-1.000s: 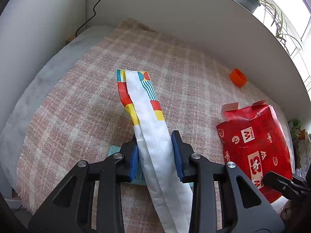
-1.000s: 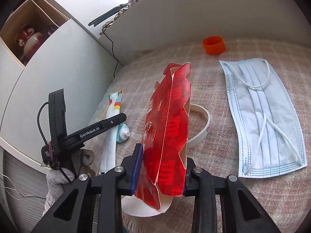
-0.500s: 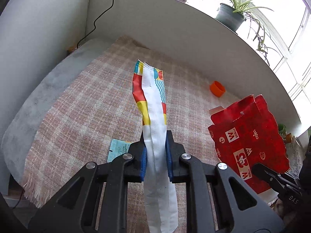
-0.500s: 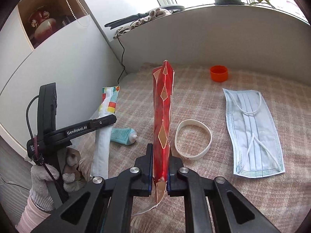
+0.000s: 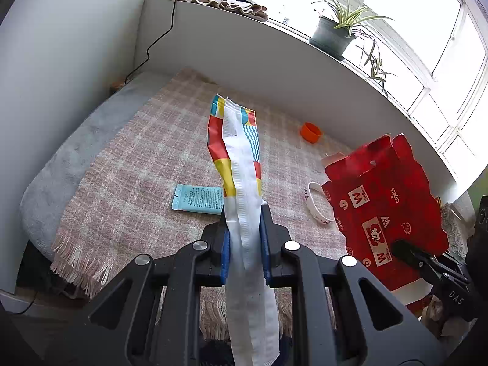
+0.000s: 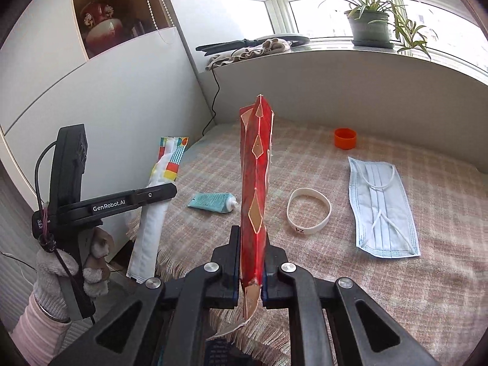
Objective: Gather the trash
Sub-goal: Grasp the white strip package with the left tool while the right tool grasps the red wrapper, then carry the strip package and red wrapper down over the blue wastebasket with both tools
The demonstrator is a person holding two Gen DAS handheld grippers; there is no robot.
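Observation:
My left gripper (image 5: 244, 228) is shut on a long white wrapper with coloured print (image 5: 238, 158), held upright off the checked blanket (image 5: 146, 164); it also shows in the right wrist view (image 6: 164, 183). My right gripper (image 6: 251, 253) is shut on a flattened red carton (image 6: 256, 167), held upright at the blanket's near edge; it shows in the left wrist view (image 5: 381, 201). On the blanket lie a teal tube (image 6: 213, 202), a white wristband (image 6: 308, 210), a blue face mask (image 6: 382, 207) and an orange cap (image 6: 345, 138).
The blanket covers a grey cushion (image 5: 61, 164) in a corner under a white window ledge (image 6: 335, 70). A potted plant (image 6: 369, 24), a cloth and a dark tool sit on the ledge. A black cable (image 5: 152, 48) runs down the wall.
Both grippers closed on their items and lifted them up and back from the blanket. The tube, wristband and mask came into fuller view.

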